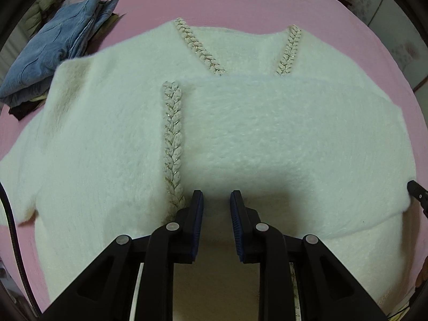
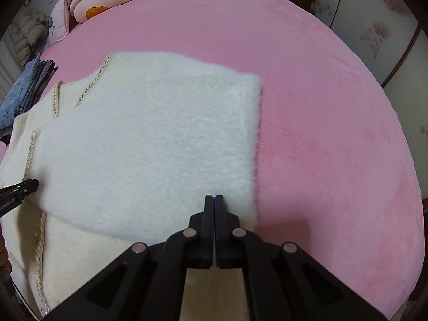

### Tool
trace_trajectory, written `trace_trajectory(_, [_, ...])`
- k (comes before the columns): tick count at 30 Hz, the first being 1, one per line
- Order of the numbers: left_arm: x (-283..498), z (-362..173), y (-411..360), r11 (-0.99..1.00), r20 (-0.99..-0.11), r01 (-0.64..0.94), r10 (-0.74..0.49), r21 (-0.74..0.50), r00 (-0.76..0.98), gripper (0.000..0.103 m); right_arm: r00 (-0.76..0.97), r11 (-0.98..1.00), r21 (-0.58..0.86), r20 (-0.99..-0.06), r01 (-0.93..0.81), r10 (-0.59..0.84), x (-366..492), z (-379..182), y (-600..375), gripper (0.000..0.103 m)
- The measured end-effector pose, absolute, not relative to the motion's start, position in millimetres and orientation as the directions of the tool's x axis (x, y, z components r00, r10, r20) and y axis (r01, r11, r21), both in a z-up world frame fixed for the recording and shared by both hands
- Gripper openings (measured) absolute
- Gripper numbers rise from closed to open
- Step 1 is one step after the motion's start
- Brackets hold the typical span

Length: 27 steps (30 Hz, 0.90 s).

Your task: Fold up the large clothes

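1. While the left hand-held gripper [image 1: 216, 196] hovers spread over the white cardigan [image 1: 128, 144], nothing sits between its jaws.
2. Right hand-held gripper [image 2: 214, 199]: pressed together, empty, above the cardigan's folded panel [image 2: 149, 144].
3. Cardigan lies on the pink bed [image 2: 321, 107]; folded jeans [image 1: 53, 50] beside it.

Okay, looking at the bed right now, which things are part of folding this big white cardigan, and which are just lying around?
Part of the job:
white fuzzy cardigan, one side folded over the front
left gripper, jaws apart, empty
right gripper, shut, nothing visibly pinched
pink bed cover, the folding surface

Just lying about:
stack of folded blue denim clothes
rolled pink quilt
puffy jacket
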<state>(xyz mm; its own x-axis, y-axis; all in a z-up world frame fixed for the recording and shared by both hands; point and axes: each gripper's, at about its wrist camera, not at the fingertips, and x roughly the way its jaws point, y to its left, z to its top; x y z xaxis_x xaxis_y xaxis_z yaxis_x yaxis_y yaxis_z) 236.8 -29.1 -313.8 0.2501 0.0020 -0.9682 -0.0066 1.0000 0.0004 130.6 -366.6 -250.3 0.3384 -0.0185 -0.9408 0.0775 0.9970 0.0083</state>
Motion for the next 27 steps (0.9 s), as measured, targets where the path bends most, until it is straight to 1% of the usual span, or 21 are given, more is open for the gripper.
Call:
trace_trajectory(2, [238.9, -307.3, -27.5, 1.000, -0.972, -0.004, -0.024, -0.026, 0.233, 0.021, 0.321, 0.995, 0.001, -0.947, 0.095, -0.030, 131.7, -244.8, -365.5, 0.000])
trace_trajectory(3, [238.9, -304.1, -25.6, 0.999, -0.974, -0.005, -0.038, -0.040, 0.225, 0.025, 0.321, 0.995, -0.003, -0.946, 0.103, -0.036, 129.0, -242.5, -365.2, 0.000])
trace_trajectory(4, [239.6, -298.7, -23.4, 0.998, -0.974, -0.008, -0.060, -0.063, 0.217, 0.033, 0.332, 0.994, -0.005, -0.942, 0.110, -0.042, 125.9, -233.0, -362.4, 0.000])
trace_trajectory(5, [237.8, -291.8, -21.9, 0.996, -0.973, -0.013, -0.079, -0.084, 0.218, 0.039, 0.343, 0.994, -0.004, -0.938, 0.113, -0.043, 122.9, -225.0, -359.4, 0.000])
trace_trajectory(7, [232.1, -271.6, -20.3, 0.995, -0.965, -0.019, -0.094, -0.101, 0.245, 0.061, 0.360, 0.994, -0.018, -0.931, 0.108, -0.056, 114.5, -206.8, -348.9, 0.000])
trace_trajectory(8, [228.4, -259.0, -20.9, 0.995, -0.960, -0.016, -0.088, -0.096, 0.264, 0.064, 0.363, 0.994, -0.031, -0.929, 0.105, -0.067, 111.5, -199.5, -344.8, 0.000])
trace_trajectory(12, [214.1, -215.8, -26.3, 0.994, -0.942, 0.014, -0.107, -0.108, 0.317, 0.066, 0.361, 0.995, -0.026, -0.931, 0.099, -0.061, 91.9, -173.1, -325.4, 0.000])
trace_trajectory(15, [205.9, -188.1, -25.0, 0.991, -0.930, 0.008, -0.130, -0.135, 0.345, 0.073, 0.356, 0.995, -0.009, -0.933, 0.097, -0.043, 74.1, -154.0, -313.8, 0.000])
trace_trajectory(18, [189.2, -164.0, -29.0, 0.987, -0.914, -0.003, -0.150, -0.163, 0.377, 0.073, 0.372, 0.996, 0.023, -0.928, 0.087, -0.011, 60.2, -131.1, -310.4, 0.000])
trace_trajectory(27, [127.3, -93.1, -36.2, 0.984, -0.883, -0.042, -0.135, -0.171, 0.449, 0.075, 0.426, 0.996, 0.085, -0.902, 0.007, 0.074, 26.9, -77.6, -299.8, 0.002])
